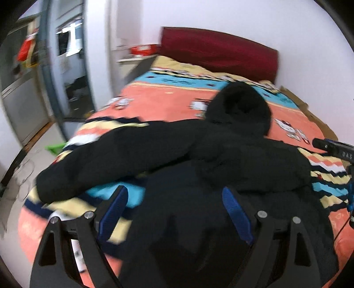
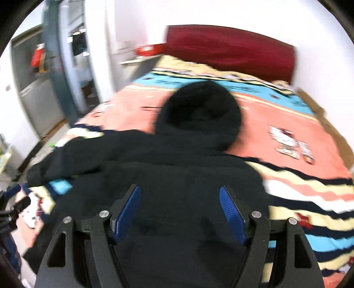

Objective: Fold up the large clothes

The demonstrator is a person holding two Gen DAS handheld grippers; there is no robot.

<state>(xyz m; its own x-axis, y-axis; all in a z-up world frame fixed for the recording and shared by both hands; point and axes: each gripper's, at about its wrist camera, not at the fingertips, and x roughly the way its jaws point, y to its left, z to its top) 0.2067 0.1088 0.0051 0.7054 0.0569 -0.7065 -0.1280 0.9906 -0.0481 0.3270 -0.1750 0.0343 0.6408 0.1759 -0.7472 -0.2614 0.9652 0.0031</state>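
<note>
While the bed (image 1: 168,99) fills the room under its striped cartoon blanket (image 2: 309,199), the black hooded jacket (image 2: 177,166) lies spread across it, hood towards the dark red headboard (image 1: 219,51). Left claw (image 1: 174,212) and right claw (image 2: 179,212) hover wide apart, empty.

A big bed (image 1: 168,99) fills the room. Its blanket (image 2: 287,137) has orange, blue and yellow stripes with little cartoon cats. A dark red headboard (image 1: 219,51) leans on the white wall (image 1: 243,15). On the left is a grey door (image 2: 37,97) and pale floor (image 1: 44,141).
</note>
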